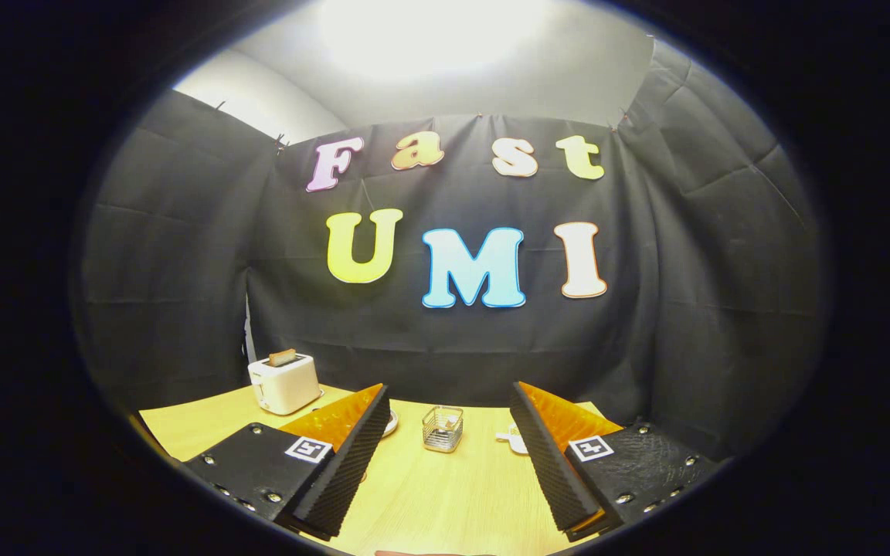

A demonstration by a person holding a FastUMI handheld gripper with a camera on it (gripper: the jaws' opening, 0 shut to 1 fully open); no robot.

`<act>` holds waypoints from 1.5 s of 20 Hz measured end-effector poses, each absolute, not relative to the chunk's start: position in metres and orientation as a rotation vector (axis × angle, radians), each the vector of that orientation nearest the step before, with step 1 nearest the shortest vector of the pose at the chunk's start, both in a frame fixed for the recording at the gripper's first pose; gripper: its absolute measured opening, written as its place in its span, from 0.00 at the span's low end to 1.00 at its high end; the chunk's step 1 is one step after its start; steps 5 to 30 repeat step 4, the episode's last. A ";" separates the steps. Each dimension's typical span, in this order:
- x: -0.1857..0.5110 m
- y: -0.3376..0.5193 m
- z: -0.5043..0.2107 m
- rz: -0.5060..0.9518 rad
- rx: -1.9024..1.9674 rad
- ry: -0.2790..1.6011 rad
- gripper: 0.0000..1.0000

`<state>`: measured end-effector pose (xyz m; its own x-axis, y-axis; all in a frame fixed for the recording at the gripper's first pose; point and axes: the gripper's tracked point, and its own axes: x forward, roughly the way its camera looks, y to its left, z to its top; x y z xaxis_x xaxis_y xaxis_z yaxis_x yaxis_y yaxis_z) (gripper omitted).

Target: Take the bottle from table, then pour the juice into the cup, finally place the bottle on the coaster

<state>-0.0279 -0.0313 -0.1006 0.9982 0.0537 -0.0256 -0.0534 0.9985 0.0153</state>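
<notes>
Cup (443,428) stands beyond the fingers (352,455), spread apart; toaster (284,382) far left.

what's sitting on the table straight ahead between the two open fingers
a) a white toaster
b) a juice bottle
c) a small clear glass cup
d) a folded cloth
c: a small clear glass cup stands on the wooden table beyond the gap of the open gripper, while the white toaster sits off behind the left finger.
</notes>
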 end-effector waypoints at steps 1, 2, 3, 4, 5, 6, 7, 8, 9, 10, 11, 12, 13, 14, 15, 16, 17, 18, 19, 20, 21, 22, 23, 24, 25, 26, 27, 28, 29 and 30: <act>-0.028 -0.034 -0.105 0.051 0.006 0.030 0.96; -0.028 -0.038 -0.115 0.046 -0.004 0.045 0.96; -0.027 -0.041 -0.124 0.046 -0.008 0.062 0.96; -0.027 -0.042 -0.131 0.055 0.003 0.074 0.96; -0.027 -0.042 -0.131 0.055 0.003 0.074 0.96; -0.027 -0.042 -0.131 0.055 0.003 0.074 0.96; -0.027 -0.042 -0.131 0.055 0.003 0.074 0.96; -0.027 -0.042 -0.131 0.055 0.003 0.074 0.96; -0.027 -0.042 -0.131 0.055 0.003 0.074 0.96; -0.027 -0.042 -0.131 0.055 0.003 0.074 0.96; -0.027 -0.042 -0.131 0.055 0.003 0.074 0.96; -0.027 -0.042 -0.131 0.055 0.003 0.074 0.96; -0.027 -0.042 -0.131 0.055 0.003 0.074 0.96; -0.027 -0.042 -0.131 0.055 0.003 0.074 0.96; -0.027 -0.042 -0.131 0.055 0.003 0.074 0.96; -0.027 -0.042 -0.131 0.055 0.003 0.074 0.96; -0.027 -0.042 -0.131 0.055 0.003 0.074 0.96; -0.027 -0.042 -0.131 0.055 0.003 0.074 0.96; -0.027 -0.042 -0.131 0.055 0.003 0.074 0.96; -0.027 -0.042 -0.131 0.055 0.003 0.074 0.96; -0.027 -0.042 -0.131 0.055 0.003 0.074 0.96; -0.027 -0.042 -0.131 0.055 0.003 0.074 0.96; -0.027 -0.042 -0.131 0.055 0.003 0.074 0.96; -0.027 -0.042 -0.131 0.055 0.003 0.074 0.96; -0.027 -0.042 -0.131 0.055 0.003 0.074 0.96; -0.027 -0.042 -0.131 0.055 0.003 0.074 0.96; -0.027 -0.042 -0.131 0.055 0.003 0.074 0.96; -0.027 -0.042 -0.131 0.055 0.003 0.074 0.96; -0.027 -0.042 -0.131 0.055 0.003 0.074 0.96; -0.027 -0.042 -0.131 0.055 0.003 0.074 0.96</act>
